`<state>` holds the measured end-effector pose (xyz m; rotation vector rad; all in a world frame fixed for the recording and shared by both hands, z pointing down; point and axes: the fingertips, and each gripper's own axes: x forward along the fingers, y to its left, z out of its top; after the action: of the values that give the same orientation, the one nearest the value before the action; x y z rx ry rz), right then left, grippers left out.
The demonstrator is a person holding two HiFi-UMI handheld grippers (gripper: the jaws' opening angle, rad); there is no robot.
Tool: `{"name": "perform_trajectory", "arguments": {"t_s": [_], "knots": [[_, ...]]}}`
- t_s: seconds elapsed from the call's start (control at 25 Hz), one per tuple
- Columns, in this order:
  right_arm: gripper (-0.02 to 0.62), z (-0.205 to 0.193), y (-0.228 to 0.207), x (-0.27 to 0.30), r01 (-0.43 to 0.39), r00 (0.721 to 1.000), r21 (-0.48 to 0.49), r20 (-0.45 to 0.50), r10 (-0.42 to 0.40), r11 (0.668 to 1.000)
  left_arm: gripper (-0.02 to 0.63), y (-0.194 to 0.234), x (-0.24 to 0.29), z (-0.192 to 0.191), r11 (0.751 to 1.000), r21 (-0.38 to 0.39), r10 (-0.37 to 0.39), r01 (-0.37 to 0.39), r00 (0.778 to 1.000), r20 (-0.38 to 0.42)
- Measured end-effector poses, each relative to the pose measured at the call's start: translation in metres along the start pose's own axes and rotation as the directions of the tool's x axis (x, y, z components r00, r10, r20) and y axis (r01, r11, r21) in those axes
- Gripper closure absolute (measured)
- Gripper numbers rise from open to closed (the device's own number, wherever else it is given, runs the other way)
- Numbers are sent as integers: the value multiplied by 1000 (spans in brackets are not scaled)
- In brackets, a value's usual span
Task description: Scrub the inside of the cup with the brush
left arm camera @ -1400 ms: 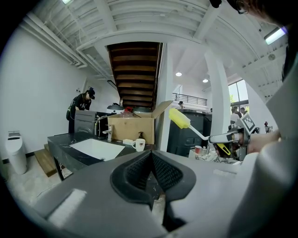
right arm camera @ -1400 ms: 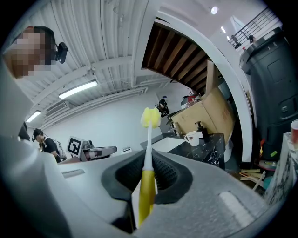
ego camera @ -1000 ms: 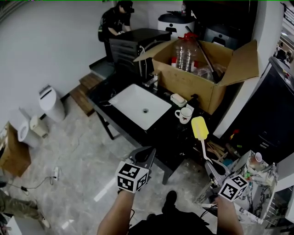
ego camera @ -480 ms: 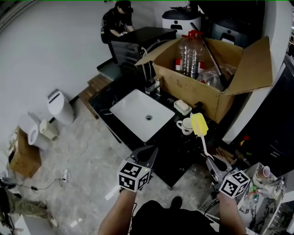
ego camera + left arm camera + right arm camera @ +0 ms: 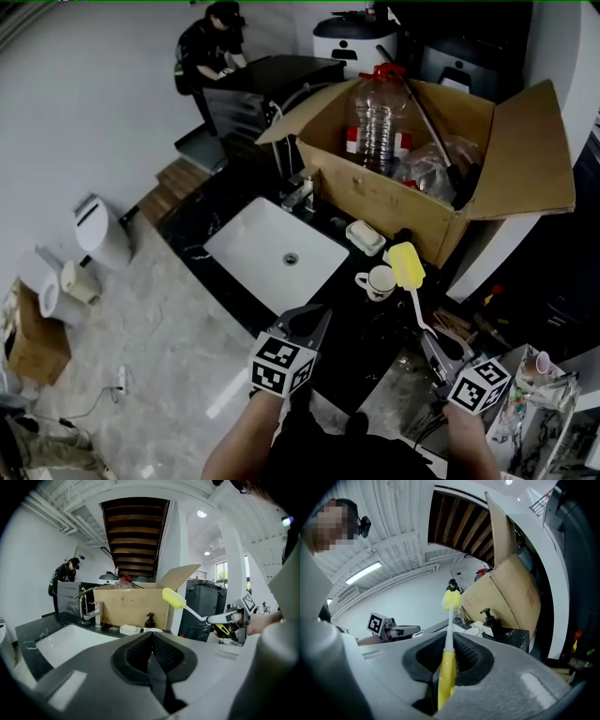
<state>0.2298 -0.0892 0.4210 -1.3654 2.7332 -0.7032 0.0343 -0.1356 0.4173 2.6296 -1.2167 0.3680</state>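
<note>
The right gripper point(image 5: 439, 345) clamps the brush point(image 5: 407, 265) by its handle. The shaft points away, and the yellow head hovers just right of the white cup point(image 5: 379, 281) on the black counter point(image 5: 342, 323). The left gripper point(image 5: 307, 323), closed on nothing, sits near-left of the cup.

This looks like a makeshift washing-up corner set up in a large, workshop-like hall rather than a home kitchen. A black marbled stone desk point(image 5: 192, 217) carries a white rectangular sink point(image 5: 258, 253) with a chrome tap point(image 5: 298, 192), a white soap dish point(image 5: 365, 236) and a white ceramic cup point(image 5: 380, 281). At the upper right of the head view, an open brown cardboard box point(image 5: 394, 202) holds a clear plastic water bottle with a red cap point(image 5: 377, 108). A white lidded bin point(image 5: 98, 230) stands on the grey marbled floor point(image 5: 159, 328) at left. The left gripper view shows the underside of a brown wooden staircase point(image 5: 133, 531), exposed white ceiling pipes point(image 5: 56, 506) and a tall dark wheeled bin point(image 5: 204, 606). At the upper left of the head view, a person in dark clothes point(image 5: 208, 47) stands at a black cabinet point(image 5: 262, 84).
</note>
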Motion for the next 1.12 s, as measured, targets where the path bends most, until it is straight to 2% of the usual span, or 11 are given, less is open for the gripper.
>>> {"name": "perform_trajectory", "arguments": {"t_s": [0.28, 0.4, 0.52, 0.64, 0.72, 0.92, 1.12], "knots": [[552, 29, -15, 49, 136, 990, 2, 49, -136, 991, 586, 42, 45, 15, 984, 72, -160, 162, 987, -29], [552, 32, -10, 67, 182, 980, 28, 70, -184, 983, 586, 50, 60, 12, 967, 80, -240, 244, 969, -49], [552, 25, 1, 79, 222, 973, 32, 58, -223, 975, 560, 51, 74, 7, 940, 84, -323, 330, 943, -81], [552, 20, 6, 74, 276, 959, 45, 56, -278, 960, 514, 46, 88, 4, 912, 83, -394, 403, 913, -105], [552, 16, 6, 66, 313, 946, 63, 65, -317, 948, 460, 42, 99, 1, 900, 88, -416, 427, 901, -119], [552, -6, -7, 38, 371, 925, 115, 43, -377, 922, 336, 24, 126, -12, 880, 122, -438, 458, 884, -163], [552, -12, -24, 24, 374, 925, 129, 15, -379, 918, 228, 9, 148, -25, 868, 117, -455, 482, 868, -200]]}}
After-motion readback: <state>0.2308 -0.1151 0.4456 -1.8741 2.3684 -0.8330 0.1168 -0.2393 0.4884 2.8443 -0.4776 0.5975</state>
